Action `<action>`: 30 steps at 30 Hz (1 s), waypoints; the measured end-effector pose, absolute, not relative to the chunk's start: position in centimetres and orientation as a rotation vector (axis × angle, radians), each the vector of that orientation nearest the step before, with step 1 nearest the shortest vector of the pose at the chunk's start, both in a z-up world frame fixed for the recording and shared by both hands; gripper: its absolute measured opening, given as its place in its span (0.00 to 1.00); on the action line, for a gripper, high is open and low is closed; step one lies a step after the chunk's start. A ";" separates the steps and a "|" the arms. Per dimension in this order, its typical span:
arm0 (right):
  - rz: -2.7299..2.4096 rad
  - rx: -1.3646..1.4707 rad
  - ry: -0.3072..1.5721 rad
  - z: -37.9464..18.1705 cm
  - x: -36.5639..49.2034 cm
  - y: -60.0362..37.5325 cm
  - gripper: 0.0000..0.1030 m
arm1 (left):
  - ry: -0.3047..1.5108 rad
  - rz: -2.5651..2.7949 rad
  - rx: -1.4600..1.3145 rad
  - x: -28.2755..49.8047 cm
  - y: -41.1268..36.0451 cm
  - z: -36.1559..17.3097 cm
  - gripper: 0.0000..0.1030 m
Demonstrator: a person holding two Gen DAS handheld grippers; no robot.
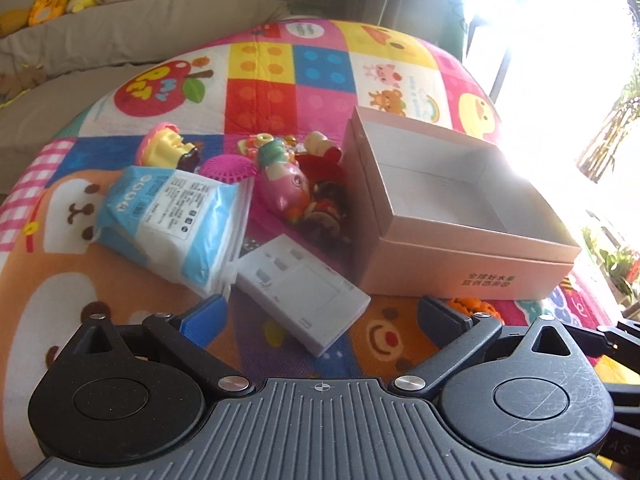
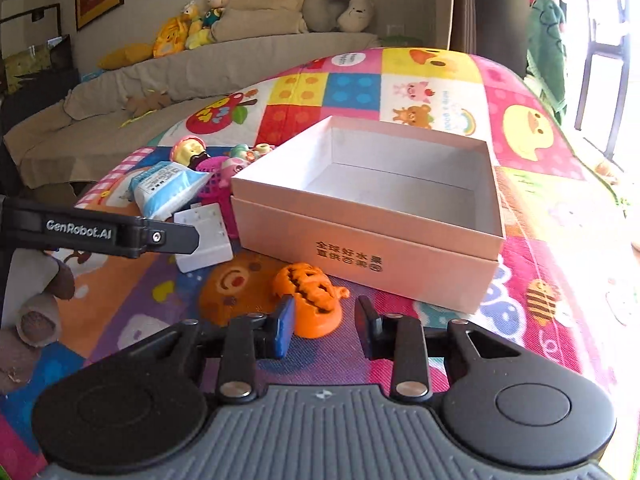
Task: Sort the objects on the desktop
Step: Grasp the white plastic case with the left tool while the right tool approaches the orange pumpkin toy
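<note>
Covering the whole table, a bright mat [image 2: 520,128] carries the empty box [image 2: 400,264]. Left of it lie a tissue pack [image 1: 172,220], a grey case [image 1: 304,300] and mixed toys [image 1: 288,184]. My left tongs [image 1: 320,312] stand spread above the case. My right tongs [image 2: 324,320] sit narrowed around the pumpkin [image 2: 312,300]; whether they pinch it I cannot tell.

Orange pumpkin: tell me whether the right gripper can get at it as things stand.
Probably yes. The pumpkin lies on the mat just ahead of the right gripper, partly between its jaws, with nothing over it; the box stands behind.
</note>
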State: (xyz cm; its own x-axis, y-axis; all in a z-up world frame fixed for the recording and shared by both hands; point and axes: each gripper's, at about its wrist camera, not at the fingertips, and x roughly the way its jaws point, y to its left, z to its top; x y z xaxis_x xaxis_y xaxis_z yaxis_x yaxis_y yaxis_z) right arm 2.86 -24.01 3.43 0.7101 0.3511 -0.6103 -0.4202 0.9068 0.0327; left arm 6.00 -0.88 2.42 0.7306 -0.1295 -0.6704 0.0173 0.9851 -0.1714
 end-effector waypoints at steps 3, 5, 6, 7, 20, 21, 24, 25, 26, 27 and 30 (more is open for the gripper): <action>0.392 -0.071 0.634 2.8 2.6 -25.0 0.55 | 0.775 -0.029 -0.099 7.5 -2.1 1.7 1.00; 0.364 -0.047 0.630 2.1 2.9 -25.4 0.63 | 0.777 -0.001 -0.061 7.7 -2.2 1.4 1.00; 0.361 -0.034 0.646 1.9 3.1 -25.5 0.64 | 0.776 0.006 -0.048 7.5 -2.0 1.3 1.00; 0.361 -0.020 0.647 2.0 3.3 -25.7 0.64 | 0.773 0.009 -0.043 7.4 -1.9 1.2 0.97; 0.355 0.034 0.624 2.1 3.3 -26.4 0.92 | 0.793 -0.136 -0.005 2.3 -0.9 2.1 0.54; 0.355 0.033 0.621 2.2 3.2 -26.4 0.95 | 0.806 -0.181 -0.017 1.4 -0.8 2.2 0.53; 0.356 0.021 0.618 2.2 3.1 -26.2 0.97 | 0.807 -0.230 0.037 -1.7 -0.6 2.4 0.55; 0.355 0.016 0.619 2.2 3.1 -26.2 0.97 | 0.800 -0.210 0.055 -2.1 -0.3 2.5 0.56; 0.355 0.011 0.620 2.2 3.2 -26.1 0.97 | 0.789 -0.163 0.077 -2.4 0.3 2.5 0.57; 0.355 0.005 0.621 2.2 3.1 -25.9 0.98 | 0.781 -0.093 0.093 -2.2 1.2 2.6 0.62; 0.364 -0.011 0.632 2.2 3.2 -25.6 1.00 | 0.769 0.096 0.092 -0.9 4.1 2.8 0.68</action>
